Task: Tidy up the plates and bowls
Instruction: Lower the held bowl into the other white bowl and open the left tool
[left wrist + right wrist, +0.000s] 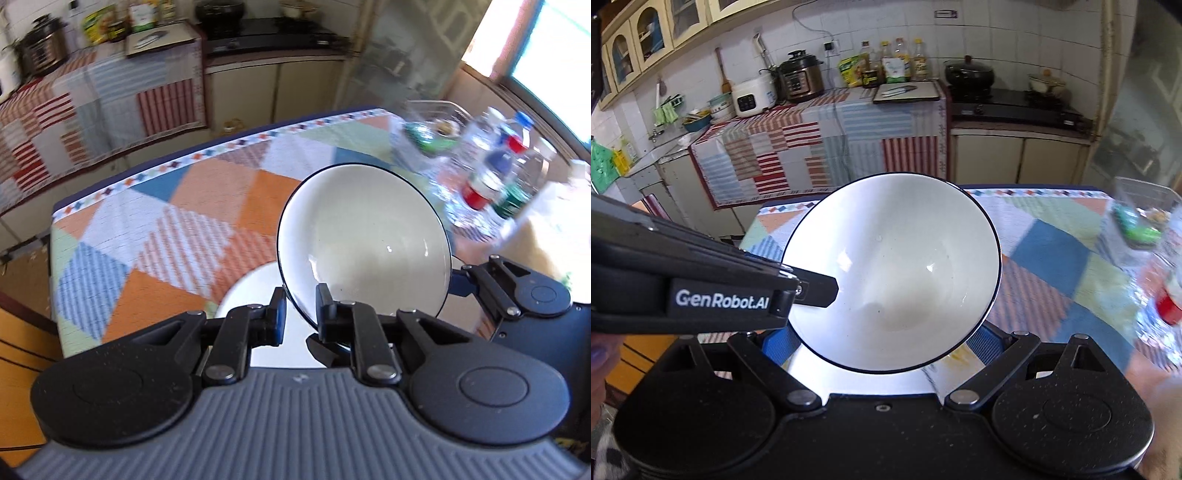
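Your work surface is a table (192, 206) covered with a patchwork cloth of orange, blue and pale green triangles, its far edge (1034, 192) trimmed with a diamond border. Beyond it runs a kitchen counter (827, 122) draped in striped cloth, carrying a pressure cooker (801, 75), a rice cooker (753, 96), oil bottles (897, 61) and a cutting board (908, 92); a stove (1012, 105) with a black pot (969, 74) sits to its right.

Plastic water bottles (491, 173) stand blurred at the table's right side, close to the bowl.

Your left gripper (300, 314) is clamped on the near rim of the white, dark-rimmed bowl (364, 236), held tilted above the table. Your right gripper (886, 341) has its blue pads spread wide either side of the bowl's base; contact cannot be confirmed. A white plate (251, 288) lies under the bowl.

The left half of the cloth shows bare pattern.
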### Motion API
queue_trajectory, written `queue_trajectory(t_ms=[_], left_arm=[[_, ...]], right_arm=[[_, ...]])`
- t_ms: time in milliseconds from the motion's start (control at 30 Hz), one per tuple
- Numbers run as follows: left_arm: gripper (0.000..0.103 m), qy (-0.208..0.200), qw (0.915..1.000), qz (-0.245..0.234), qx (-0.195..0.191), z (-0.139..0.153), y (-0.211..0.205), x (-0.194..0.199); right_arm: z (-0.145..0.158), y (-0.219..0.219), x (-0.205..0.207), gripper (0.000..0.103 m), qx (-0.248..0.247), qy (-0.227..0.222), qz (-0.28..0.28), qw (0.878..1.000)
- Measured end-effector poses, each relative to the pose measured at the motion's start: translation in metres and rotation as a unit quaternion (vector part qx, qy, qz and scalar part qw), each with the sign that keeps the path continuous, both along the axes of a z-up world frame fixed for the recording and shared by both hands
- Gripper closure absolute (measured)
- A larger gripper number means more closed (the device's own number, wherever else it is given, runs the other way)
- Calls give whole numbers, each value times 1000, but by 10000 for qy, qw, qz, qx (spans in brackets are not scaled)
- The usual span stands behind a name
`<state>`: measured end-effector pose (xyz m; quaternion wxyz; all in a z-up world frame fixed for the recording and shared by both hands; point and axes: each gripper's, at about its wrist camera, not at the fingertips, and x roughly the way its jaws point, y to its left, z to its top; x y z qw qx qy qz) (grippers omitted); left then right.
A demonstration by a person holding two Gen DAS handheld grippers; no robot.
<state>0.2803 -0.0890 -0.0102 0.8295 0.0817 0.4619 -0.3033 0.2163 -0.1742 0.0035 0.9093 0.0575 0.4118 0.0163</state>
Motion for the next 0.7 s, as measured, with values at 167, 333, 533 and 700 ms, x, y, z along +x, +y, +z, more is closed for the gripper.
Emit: queue_trajectory(t_ms=[167, 333, 533, 700], left_arm=[[88, 42, 9996, -294, -6, 3, -27, -24], [88, 91, 9984, -557, 14, 1, -55, -38], [88, 336, 9965, -764, 59, -12, -89, -45], [88, 726, 9936, -851, 127, -28, -113, -39]], right_arm=[[5, -21, -31, 6, -105, -21, -163, 9998], [7, -42, -52, 6, -224, -38, -354, 9991], [-4, -70, -69, 6, -253, -8, -492, 9985], [-16, -91, -78, 6, -301, 14, -528, 9982]])
